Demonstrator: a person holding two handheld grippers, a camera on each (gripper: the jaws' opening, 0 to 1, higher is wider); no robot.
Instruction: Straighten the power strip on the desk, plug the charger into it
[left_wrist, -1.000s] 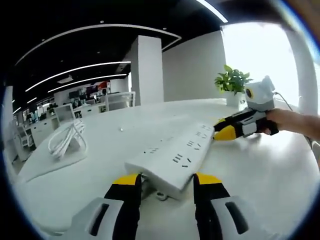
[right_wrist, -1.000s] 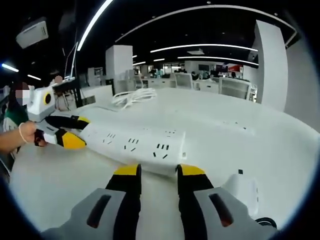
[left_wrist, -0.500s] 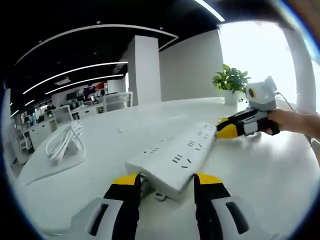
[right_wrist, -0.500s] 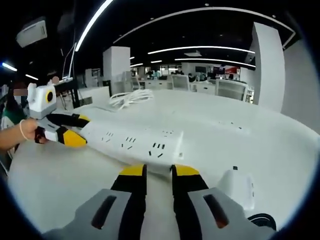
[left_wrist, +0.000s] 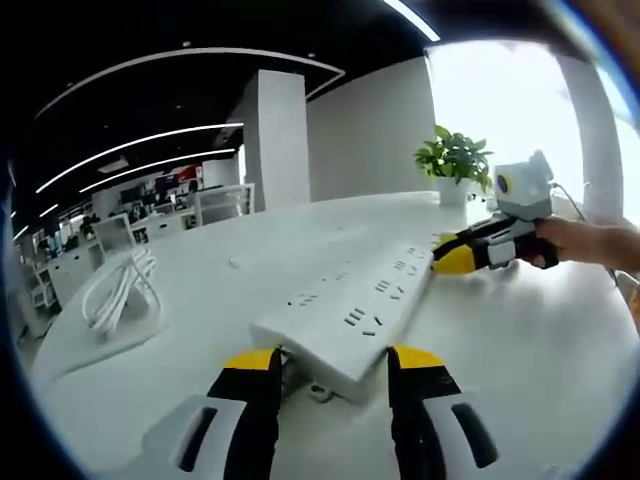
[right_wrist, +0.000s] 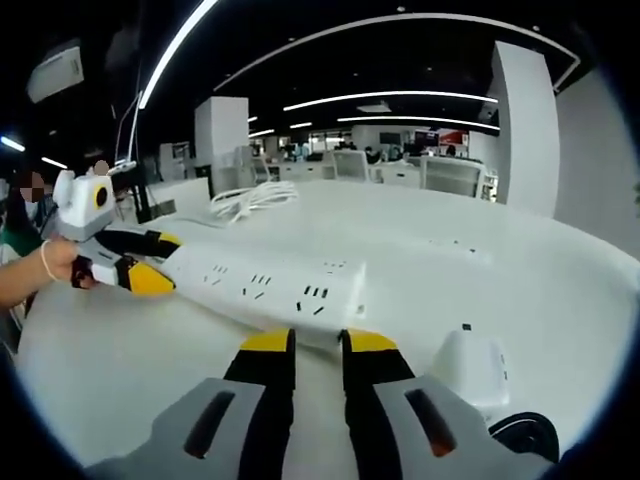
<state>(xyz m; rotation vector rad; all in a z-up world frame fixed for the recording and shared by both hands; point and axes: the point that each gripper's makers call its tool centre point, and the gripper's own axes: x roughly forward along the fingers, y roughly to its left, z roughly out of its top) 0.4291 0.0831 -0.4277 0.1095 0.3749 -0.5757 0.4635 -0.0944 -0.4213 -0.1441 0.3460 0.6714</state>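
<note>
A long white power strip (left_wrist: 360, 305) lies aslant on the white desk (left_wrist: 530, 340). My left gripper (left_wrist: 330, 355) has its jaws wide, one on each side of the strip's near end, and grips it. In the right gripper view the same strip (right_wrist: 270, 285) runs leftward to the left gripper (right_wrist: 155, 260), which straddles its far end. My right gripper (right_wrist: 317, 340) has its jaws almost together, with the tips against the strip's near edge. It also appears as the right gripper (left_wrist: 450, 255) at the strip's far end. A white charger (right_wrist: 470, 365) sits on the desk just right of it.
A coil of white cable (left_wrist: 115, 290) lies on the desk to the left, seen too as the cable (right_wrist: 255, 197) beyond the strip. A potted plant (left_wrist: 455, 160) stands at the desk's far edge. A person's hand (left_wrist: 590, 240) holds the right gripper. Office desks and chairs stand behind.
My right gripper's jaws have drawn together from a wider gap. The strip and my left gripper keep their places; both views have only drifted a little.
</note>
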